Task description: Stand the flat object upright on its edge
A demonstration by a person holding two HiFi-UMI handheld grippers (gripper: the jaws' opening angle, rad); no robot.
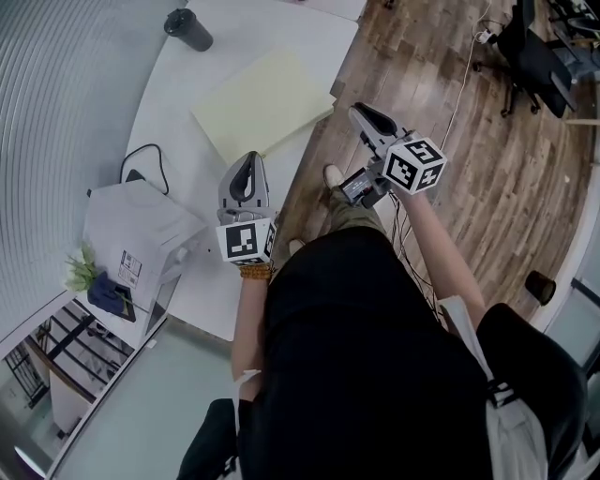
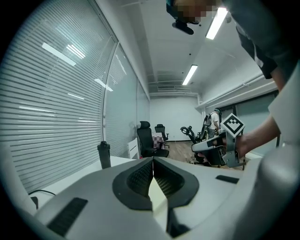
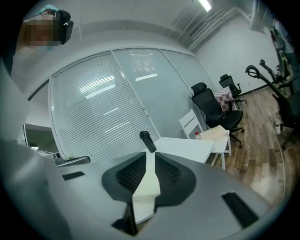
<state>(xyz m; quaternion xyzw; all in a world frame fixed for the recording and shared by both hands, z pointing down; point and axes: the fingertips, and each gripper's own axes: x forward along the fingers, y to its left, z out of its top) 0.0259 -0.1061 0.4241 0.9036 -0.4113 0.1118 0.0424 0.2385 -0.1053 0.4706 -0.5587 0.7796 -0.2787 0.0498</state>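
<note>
Both clenched empty: my left gripper [image 1: 249, 161], right gripper [image 1: 360, 111]; flat sheet [image 1: 262, 101] lies at 12 o'clock.
Shut tips could shove it off the table [image 1: 178, 122] edge at 3 o'clock, or it flops.

Two grippers counted (left gripper [image 1: 250, 159], right gripper [image 1: 357, 111]); one flat pad [image 1: 262, 103], one bottle [image 1: 188, 28], one table [image 1: 192, 159], one white box [image 1: 141, 230].

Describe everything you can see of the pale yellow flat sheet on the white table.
The pale yellow sheet is a thin, plain rectangle with a matte surface, like card or foam board. It lies flat on the white table, turned askew to the table's sides, one corner reaching the table's edge. Nothing rests on it; no marks show.
</note>
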